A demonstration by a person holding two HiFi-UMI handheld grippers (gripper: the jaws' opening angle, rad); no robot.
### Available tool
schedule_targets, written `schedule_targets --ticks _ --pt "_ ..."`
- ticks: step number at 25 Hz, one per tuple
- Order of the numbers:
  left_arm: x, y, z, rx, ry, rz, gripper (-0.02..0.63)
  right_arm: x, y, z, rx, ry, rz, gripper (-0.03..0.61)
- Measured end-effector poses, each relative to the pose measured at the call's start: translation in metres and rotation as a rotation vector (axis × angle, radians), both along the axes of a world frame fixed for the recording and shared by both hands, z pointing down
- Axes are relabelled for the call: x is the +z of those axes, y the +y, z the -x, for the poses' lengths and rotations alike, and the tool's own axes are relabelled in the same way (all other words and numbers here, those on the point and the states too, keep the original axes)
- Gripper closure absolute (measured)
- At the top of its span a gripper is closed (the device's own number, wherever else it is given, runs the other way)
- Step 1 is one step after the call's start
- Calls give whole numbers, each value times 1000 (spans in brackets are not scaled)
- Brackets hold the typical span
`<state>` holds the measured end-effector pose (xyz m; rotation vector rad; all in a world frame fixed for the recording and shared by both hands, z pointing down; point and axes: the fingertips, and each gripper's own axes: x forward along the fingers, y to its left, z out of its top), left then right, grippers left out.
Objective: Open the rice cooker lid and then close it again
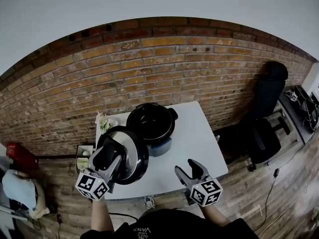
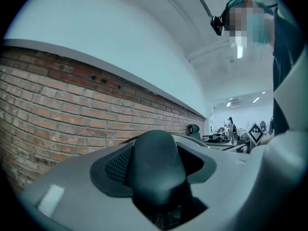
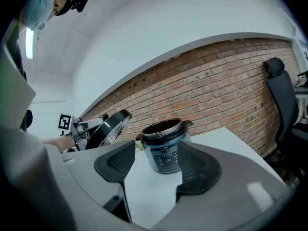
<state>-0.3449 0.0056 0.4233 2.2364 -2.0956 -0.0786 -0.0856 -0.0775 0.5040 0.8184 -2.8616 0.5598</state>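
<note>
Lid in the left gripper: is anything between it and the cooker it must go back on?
Nothing visible. The left gripper holds the lid tilted, right beside the open cooker. The right gripper, open and empty, hovers off to the other side, out of the way.

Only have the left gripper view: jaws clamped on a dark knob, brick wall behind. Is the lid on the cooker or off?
Observer: Off. The left gripper holds the lid tilted, to the left of the rice cooker, whose pot stands open.
Operator: Right gripper?
Observer: The right gripper is open and empty, above the table near its front edge, jaws pointing at the cooker.
</note>
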Motion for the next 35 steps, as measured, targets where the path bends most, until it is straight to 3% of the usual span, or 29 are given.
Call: schedule_targets --ticks 10,18,24,28,35 --pt "38 53 -6 -160 88 19 337 8 12 -6 -65 16 15 310" --pt "45 57 -1 -188 94 36 337 9 11 -2 -71 7 22 310" --pt "43 40 6 -152 83 34 337 9 3 2 -45 -1 25 310" --pt "32 15 15 -98 25 42 337 9 -4 5 -16 -7 26 310" --pt "6 -50 27 87 -85 48 337 11 -18 6 73 -17 31 310"
